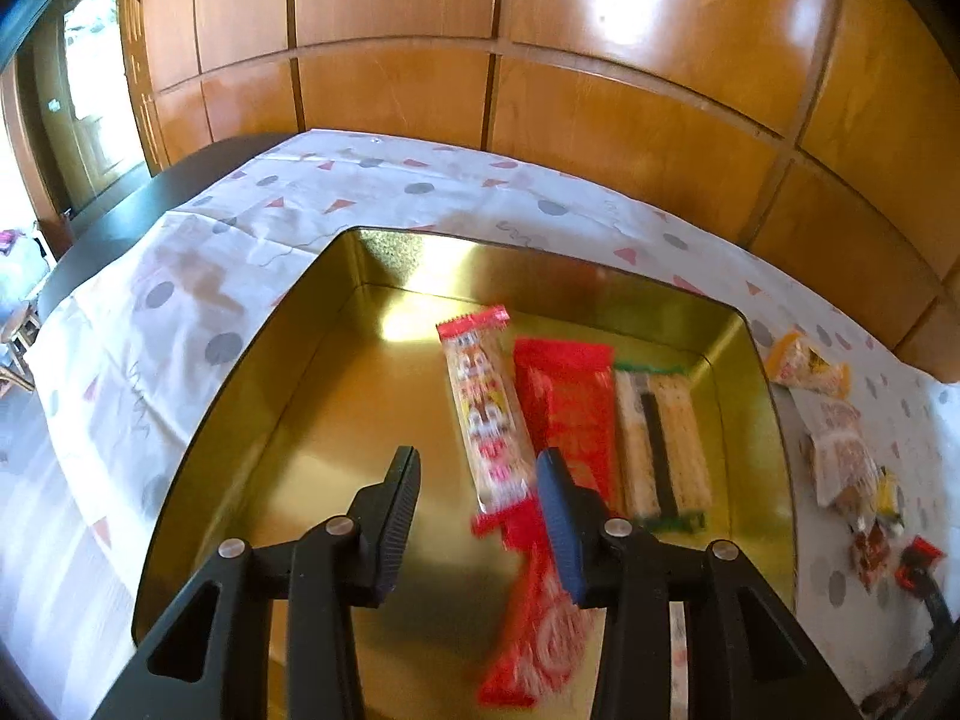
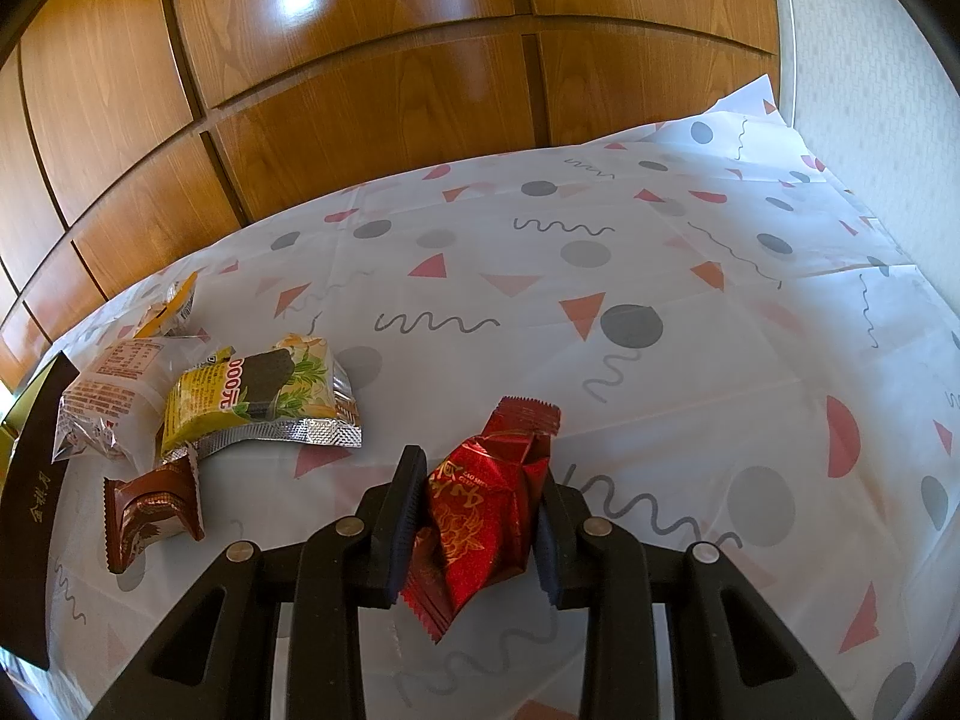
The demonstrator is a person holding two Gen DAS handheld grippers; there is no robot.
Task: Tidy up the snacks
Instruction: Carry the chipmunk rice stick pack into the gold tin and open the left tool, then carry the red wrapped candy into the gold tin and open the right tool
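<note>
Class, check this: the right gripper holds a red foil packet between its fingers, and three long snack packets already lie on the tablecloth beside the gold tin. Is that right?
Not quite. The three long snack packets lie inside the gold tin, not beside it, as the left wrist view shows. The right gripper does hold the red foil packet.

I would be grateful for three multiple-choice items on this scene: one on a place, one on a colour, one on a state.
1. Where does the green-edged cracker packet lie?
A. On the tablecloth
B. Inside the gold tin
C. Between gripper fingers

2. What colour is the foil packet at the right gripper?
A. Blue
B. Red
C. Green

3. How is the left gripper?
A. Open
B. Clamped on the tin's rim
C. Clamped on a yellow packet

Key: 1 B, it rests on the tin's floor. 2 B, red foil with gold print. 3 A, a gap shows between its pads, which press on nothing.
</note>
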